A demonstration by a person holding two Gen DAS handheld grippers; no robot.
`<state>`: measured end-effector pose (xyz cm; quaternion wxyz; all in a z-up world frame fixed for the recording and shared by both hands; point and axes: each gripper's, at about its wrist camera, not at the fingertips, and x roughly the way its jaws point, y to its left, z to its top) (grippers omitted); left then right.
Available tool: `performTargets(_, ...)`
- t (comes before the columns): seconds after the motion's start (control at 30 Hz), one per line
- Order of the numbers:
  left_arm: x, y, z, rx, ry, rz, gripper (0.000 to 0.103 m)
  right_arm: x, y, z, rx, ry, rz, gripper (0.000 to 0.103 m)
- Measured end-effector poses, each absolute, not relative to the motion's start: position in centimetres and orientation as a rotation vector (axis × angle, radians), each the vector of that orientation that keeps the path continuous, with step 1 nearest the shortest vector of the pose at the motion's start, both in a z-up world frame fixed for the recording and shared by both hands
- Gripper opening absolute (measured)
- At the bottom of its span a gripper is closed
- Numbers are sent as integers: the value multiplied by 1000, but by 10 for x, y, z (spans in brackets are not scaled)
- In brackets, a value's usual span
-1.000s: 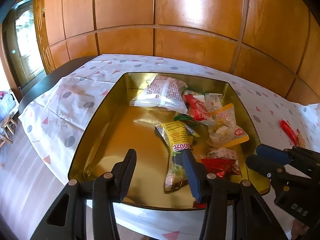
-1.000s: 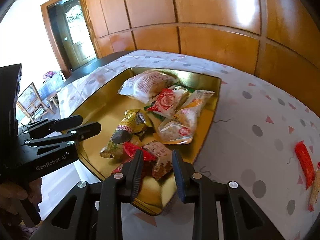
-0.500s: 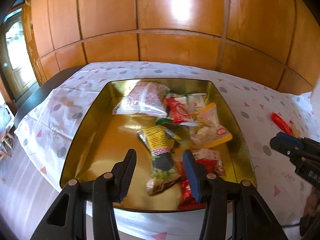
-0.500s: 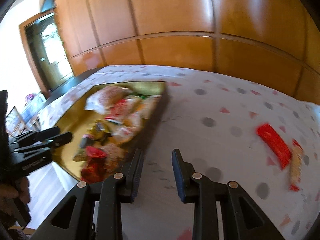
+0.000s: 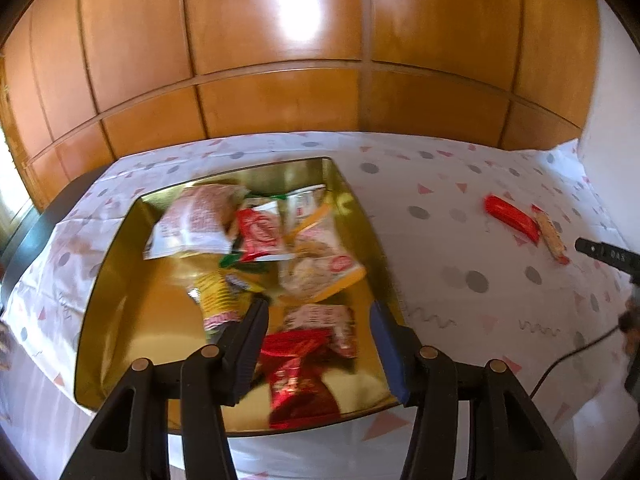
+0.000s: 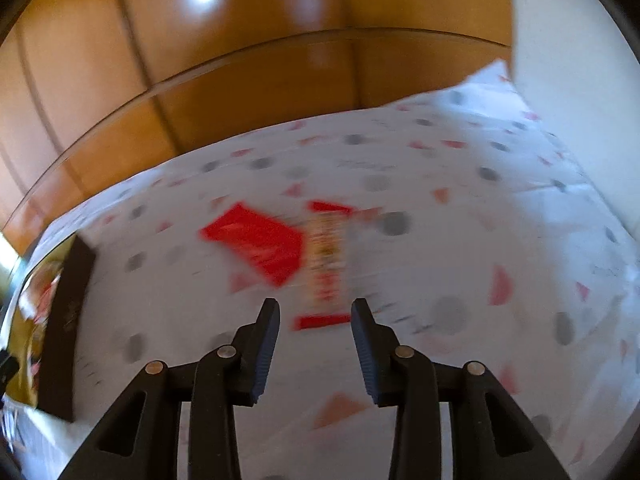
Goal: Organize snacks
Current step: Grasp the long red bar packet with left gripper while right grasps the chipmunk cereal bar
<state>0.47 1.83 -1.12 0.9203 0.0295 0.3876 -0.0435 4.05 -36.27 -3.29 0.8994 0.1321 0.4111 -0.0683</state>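
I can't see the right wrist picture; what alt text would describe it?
Blurred view past the open, empty right gripper toward a red packet and a long wafer-like snack bar lying side by side on a spotted tablecloth.

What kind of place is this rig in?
Likely a home room: a table under a patterned tablecloth, a glossy wood-panelled wall, and a gold tin holding packaged snacks.

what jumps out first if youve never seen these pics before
The gold tray heaped with bright snack packets sits on the spotted tablecloth, with the open left claw above its near end. To the tray's right, a red packet and a slim yellow snack bar lie side by side on the cloth, just ahead of the open, empty right claw.
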Motion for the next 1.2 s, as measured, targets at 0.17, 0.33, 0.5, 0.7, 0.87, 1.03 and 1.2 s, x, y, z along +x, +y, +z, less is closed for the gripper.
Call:
performTargets(0.17,8,-1,-8,65,810,-148,59,61,-384,-42,289,886,-149,57)
performTargets(0.33,14,-25,-4,101,813,-209,59,93,-373,-56,253,926,-98,58)
performTargets(0.5,20,-49,-2,123,831,-268,60,117,-367,-76,208,992,-80,32)
performTargets(0.7,35,-82,-2,132,871,-351,60,98,-374,-70,115,911,-207,30)
performTargets(0.87,61,-114,-10,82,959,-432,60,85,-383,-82,107,891,-261,30)
performTargets(1.03,94,-151,-19,36,1031,-480,60,83,-386,-85,148,863,-248,30)
performTargets(1.2,127,-188,-30,-25,1111,-505,60,83,-388,-85,166,848,-237,31)
